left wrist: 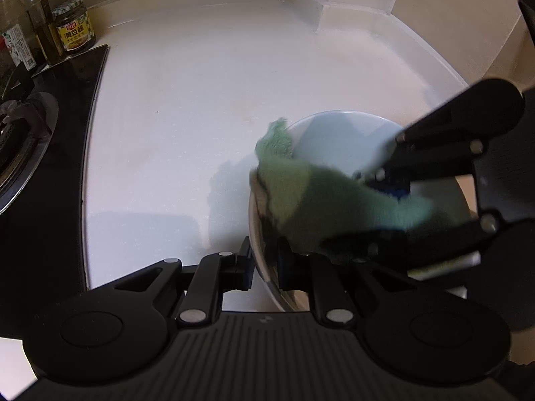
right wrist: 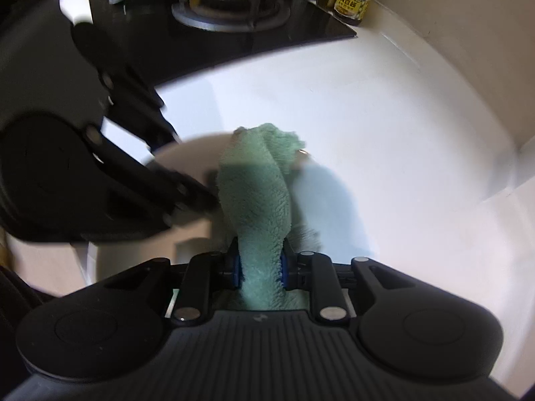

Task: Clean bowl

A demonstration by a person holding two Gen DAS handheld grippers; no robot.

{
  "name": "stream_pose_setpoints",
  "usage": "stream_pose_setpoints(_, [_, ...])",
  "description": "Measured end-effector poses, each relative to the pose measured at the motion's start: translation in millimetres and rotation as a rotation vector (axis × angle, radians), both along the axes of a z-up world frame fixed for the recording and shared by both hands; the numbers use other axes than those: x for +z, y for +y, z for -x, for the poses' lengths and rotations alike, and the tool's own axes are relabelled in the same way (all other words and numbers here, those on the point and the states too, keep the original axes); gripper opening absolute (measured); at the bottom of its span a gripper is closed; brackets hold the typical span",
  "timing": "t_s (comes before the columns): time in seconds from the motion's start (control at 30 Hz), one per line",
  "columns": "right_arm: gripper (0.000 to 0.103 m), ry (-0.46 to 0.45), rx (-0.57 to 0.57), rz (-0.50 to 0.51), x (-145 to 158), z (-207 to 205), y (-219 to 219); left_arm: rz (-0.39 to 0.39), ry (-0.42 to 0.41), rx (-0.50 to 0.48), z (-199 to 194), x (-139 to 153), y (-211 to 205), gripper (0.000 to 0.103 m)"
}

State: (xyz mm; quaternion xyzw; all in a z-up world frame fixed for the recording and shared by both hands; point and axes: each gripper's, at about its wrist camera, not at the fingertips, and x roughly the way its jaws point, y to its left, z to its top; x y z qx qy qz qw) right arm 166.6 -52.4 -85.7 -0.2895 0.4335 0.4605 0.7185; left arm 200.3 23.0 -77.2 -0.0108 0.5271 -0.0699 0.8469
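Our left gripper point(left wrist: 264, 269) clamps the bowl point(left wrist: 347, 140) by its near rim, tilted above the desk point(left wrist: 207, 100). Our right gripper point(right wrist: 259, 270) pinches the cloth point(right wrist: 257, 197), which reaches straight ahead over the far rim, so we wipe along that line.

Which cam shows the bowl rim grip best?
Left wrist: the left tool visibly clamps the bowl rim. The right wrist view shows only part of the rim, blurred, behind the cloth.
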Motion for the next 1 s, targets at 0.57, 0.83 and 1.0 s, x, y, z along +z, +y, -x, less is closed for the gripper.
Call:
stream_pose_setpoints(0.57, [0.018, 0.077, -0.774, -0.615, 71, -46, -192, -0.01, 0.014, -0.056, -3, 6, 2, 0.02])
stream_pose_setpoints(0.83, [0.018, 0.368, -0.971, -0.724, -11, -46, -204, -0.043, 0.012, -0.055, -3, 2, -4, 0.014])
stream_pose_setpoints(1.0, [0.019, 0.36, -0.956, -0.642, -31, -31, -188, -0.033, 0.001, -0.029, -3, 0, -2, 0.013])
